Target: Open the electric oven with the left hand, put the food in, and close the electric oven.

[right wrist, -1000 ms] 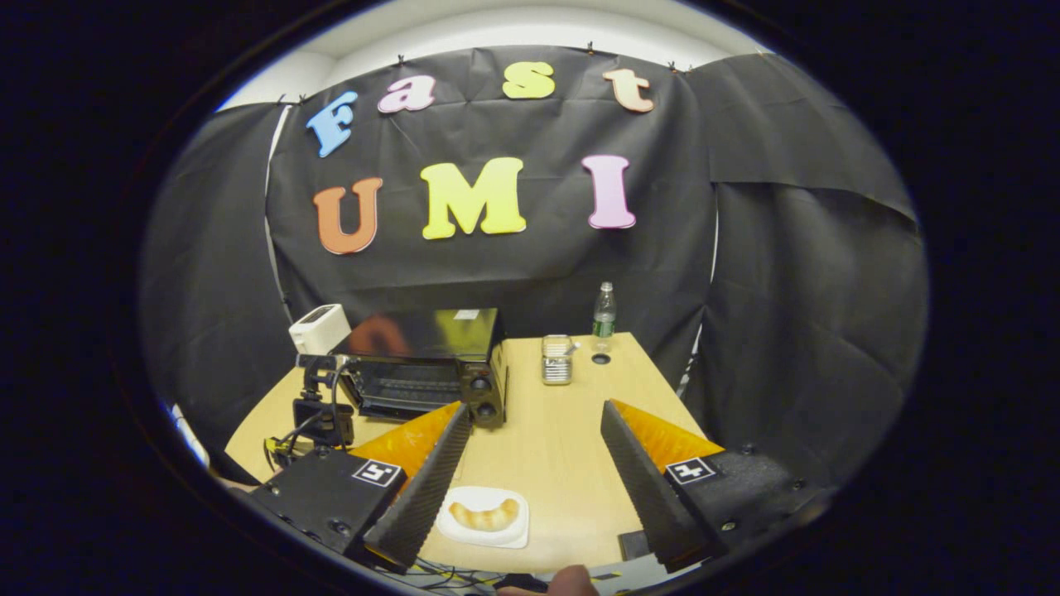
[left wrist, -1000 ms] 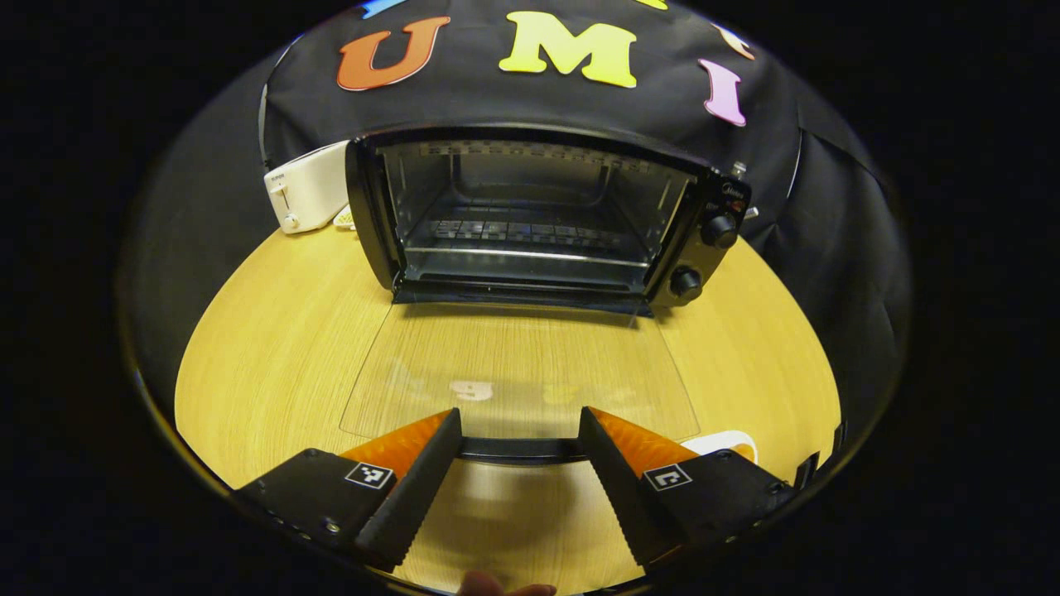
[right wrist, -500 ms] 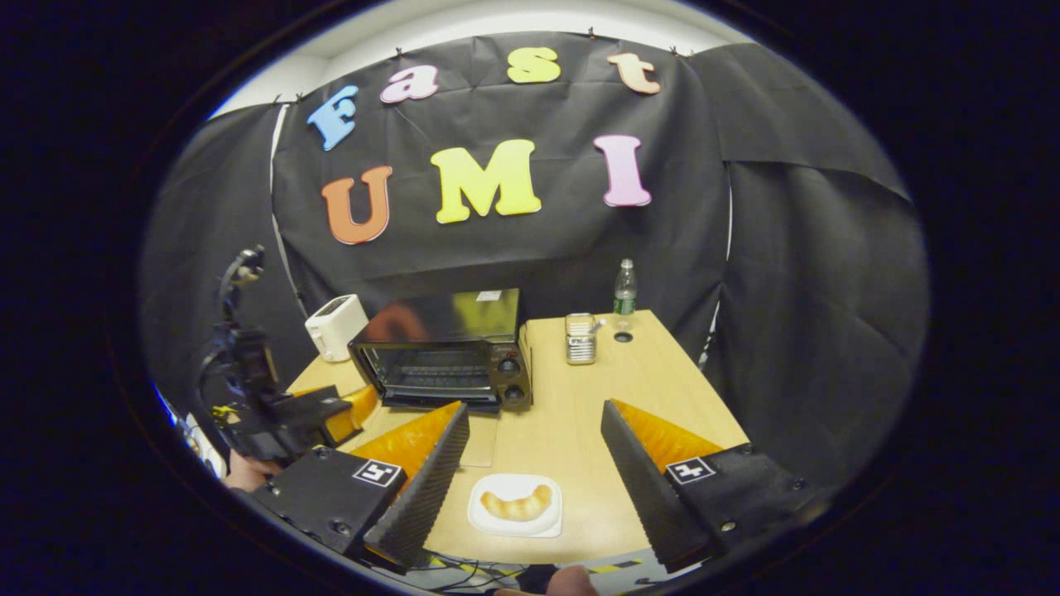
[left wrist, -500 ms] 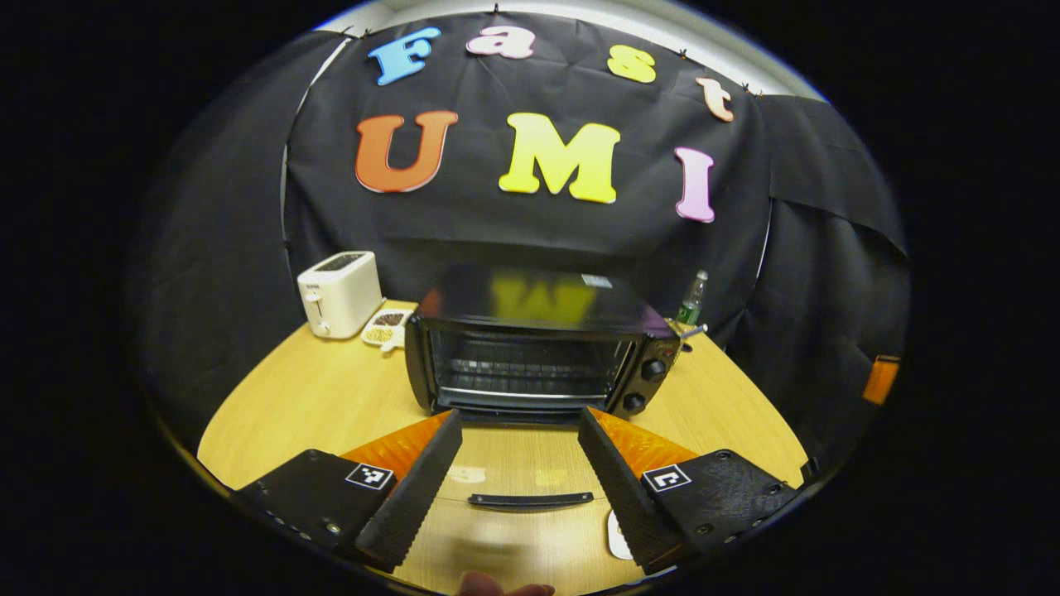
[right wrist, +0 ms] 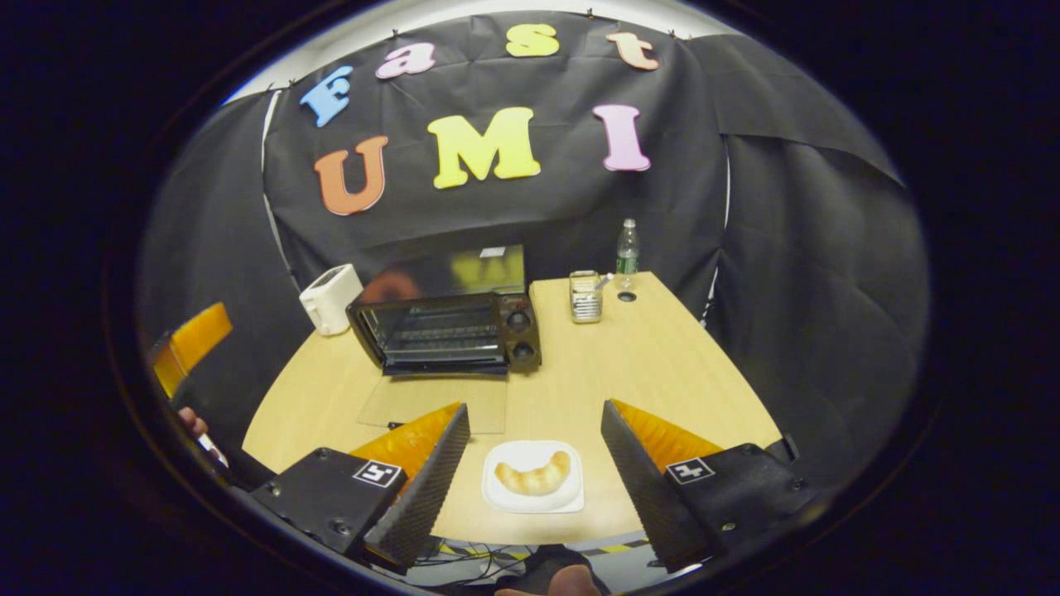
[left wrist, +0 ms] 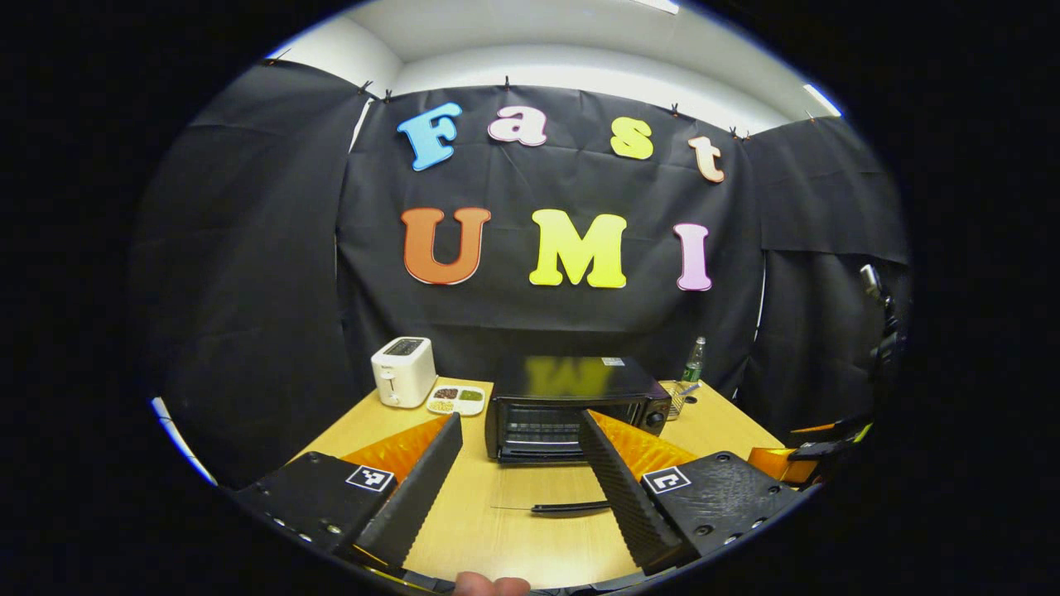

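- The right gripper [right wrist: 534, 447], its fingers spread wide with nothing between them, hangs just short of the white plate [right wrist: 501, 497] at the table's near edge.
- The croissant [right wrist: 534, 478] lies curved on that plate. I'd close on its thick middle, gently, so it doesn't crush.
- Beyond the plate, the oven [right wrist: 447, 331] stands with its glass door [right wrist: 435, 404] folded flat. Carry the food in over the door.
- The left gripper [left wrist: 517, 472], also spread and holding nothing, sits well short of the oven.

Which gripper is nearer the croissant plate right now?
Right. The right gripper hovers just over the plate, jaws open either side; the left gripper is off at the table's left edge.
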